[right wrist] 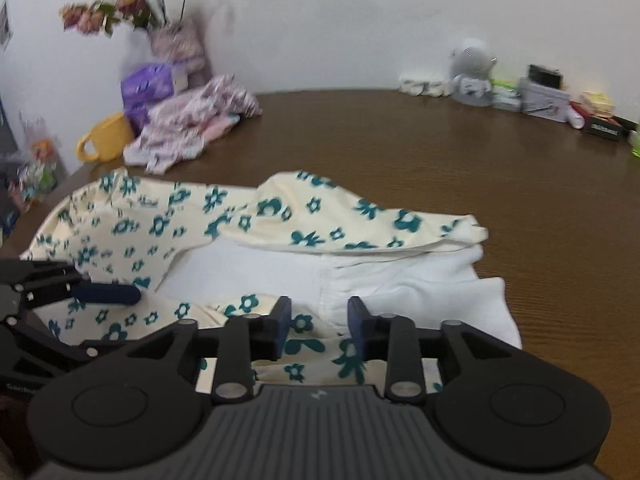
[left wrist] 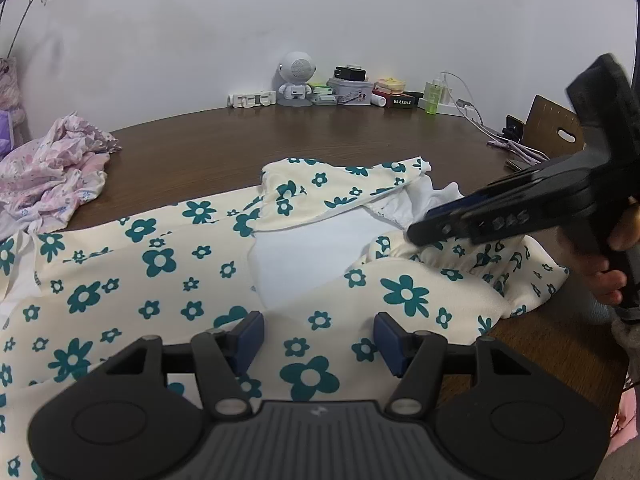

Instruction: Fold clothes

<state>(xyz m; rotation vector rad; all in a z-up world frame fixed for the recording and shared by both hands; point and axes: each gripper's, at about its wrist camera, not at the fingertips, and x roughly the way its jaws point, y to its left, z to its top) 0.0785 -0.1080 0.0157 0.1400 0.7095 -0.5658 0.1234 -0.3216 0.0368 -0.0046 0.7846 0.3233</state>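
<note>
Floral garment (left wrist: pixel 160 264) lies spread (white lining showing) on wooden table (left wrist: pixel 320 136).

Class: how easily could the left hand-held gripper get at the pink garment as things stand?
Probably yes: the left hand-held gripper stands open and empty over the floral garment, and only bare table lies between that and the pink garment.

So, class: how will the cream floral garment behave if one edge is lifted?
The floral garment is probably floppy: it lies rumpled, edges folded over. Likely light, since the thin cloth drapes flat on the table. It would sag.
</note>
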